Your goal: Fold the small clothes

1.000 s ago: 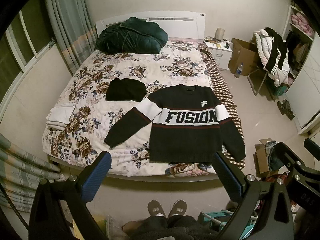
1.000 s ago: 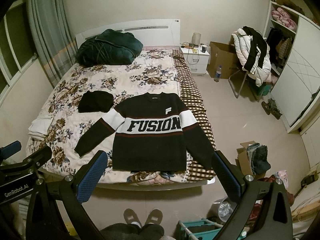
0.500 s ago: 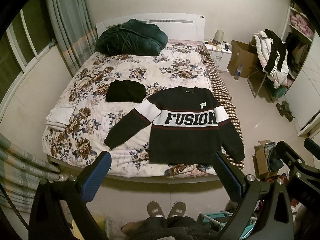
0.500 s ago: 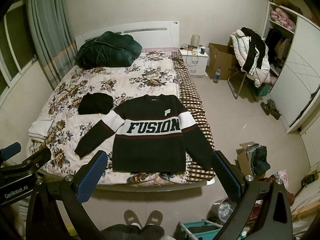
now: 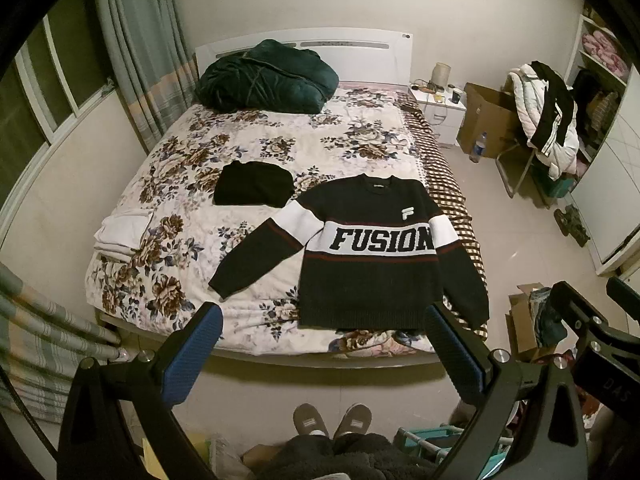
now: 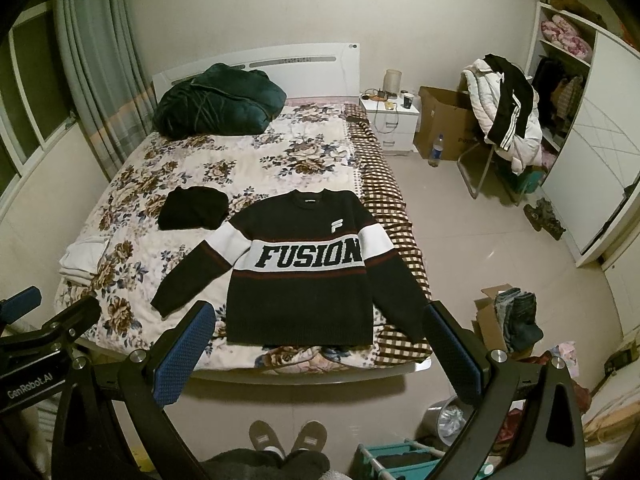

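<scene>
two tools are hanging open and empty in front of me, well short of the bed point(image 5: 168, 320). over the last second the sweater point(image 5: 380, 256) is sliding slightly down and growing in both views, so i am drifting a little toward the bed; nothing on the cover is shifting and nothing is being touched. for the task that means folding is not yet starting, as i judge it, and i am only lining up on the garment.

the left tool point(image 5: 320, 346) is showing both blue, dimpled pads spread wide, and the right tool point(image 6: 318, 344) is standing the same way, gripping nothing.

the sweater is lying flat and face up at the foot of the bed, at 12 o'clock from both tools, hem toward me. it is looking like thick dark knit with a white band, a thin red stripe and block letters. one sleeve is stretching out toward 10 o'clock on the quilted floral cover; the other is draping toward 4 o'clock over the checked sheet point(image 6: 396, 216). at 11 o'clock a small black garment point(image 5: 253, 188) is sitting already folded, and at 9 o'clock a folded white stack point(image 5: 122, 232) is resting near the edge.
</scene>
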Tool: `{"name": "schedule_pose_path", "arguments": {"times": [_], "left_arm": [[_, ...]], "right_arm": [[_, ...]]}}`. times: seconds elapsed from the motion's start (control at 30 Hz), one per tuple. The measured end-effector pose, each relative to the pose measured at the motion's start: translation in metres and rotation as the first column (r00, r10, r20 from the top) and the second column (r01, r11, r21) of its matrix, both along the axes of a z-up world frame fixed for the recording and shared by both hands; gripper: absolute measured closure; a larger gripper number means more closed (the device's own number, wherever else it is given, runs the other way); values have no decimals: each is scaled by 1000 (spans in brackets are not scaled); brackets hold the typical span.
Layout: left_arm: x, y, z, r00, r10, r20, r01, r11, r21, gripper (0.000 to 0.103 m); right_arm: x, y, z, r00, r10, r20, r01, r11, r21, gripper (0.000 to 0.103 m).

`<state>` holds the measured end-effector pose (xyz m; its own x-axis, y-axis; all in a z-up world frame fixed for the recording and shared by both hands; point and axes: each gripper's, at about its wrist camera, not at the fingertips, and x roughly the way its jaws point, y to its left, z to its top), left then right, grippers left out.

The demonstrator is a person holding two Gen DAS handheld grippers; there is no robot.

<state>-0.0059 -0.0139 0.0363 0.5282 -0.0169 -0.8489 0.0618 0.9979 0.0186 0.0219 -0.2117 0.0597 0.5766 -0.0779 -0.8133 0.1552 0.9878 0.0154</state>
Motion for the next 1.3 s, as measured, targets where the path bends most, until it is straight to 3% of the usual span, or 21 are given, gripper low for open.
{"name": "schedule_pose_path", "arguments": {"times": [0.2,0.27,0.4,0.5,0.6,0.77,0.9,1.0,1.1,1.2,1.3], "left_arm": [[4,0,6,1000,5,-4,-5,1000,-5,0],[6,0,8,1000,8,-2,-8,1000,-3,0],[19,-4,2,999,35,31,-36,999,15,0],[50,-14,-23,997,61,38,-63,997,45,0],[89,-31,-70,998,64,23,-65,995,76,0],[150,-57,-155,997,34,-75,-25,993,119,0],[198,-86,-241,986,-4,-169,30,989,148,0],[230,-105,-313,971,-32,-236,72,984,160,0],[255,-120,-379,955,-52,-292,102,982,160,0],[280,-133,-433,941,-67,-332,126,979,160,0],[301,-150,-488,926,-84,-367,158,972,176,0]], "right_arm": [[1,3,6,1000,4,-6,-4,1000,5,0],[18,9,17,1000,6,-13,-6,1000,11,0],[37,-1,11,1000,-18,-21,19,999,41,0],[56,-30,-26,997,-66,-34,68,995,78,0],[78,-68,-83,988,-140,-70,147,981,125,0],[111,-137,-191,932,-325,-161,354,911,209,0],[118,-191,-291,852,-462,-244,519,804,290,0],[114,-229,-372,768,-572,-289,641,692,332,0],[105,-260,-455,658,-670,-344,752,552,362,0],[90,-283,-541,528,-751,-395,831,363,421,0],[76,-296,-614,419,-794,-440,863,198,464,0]]}}
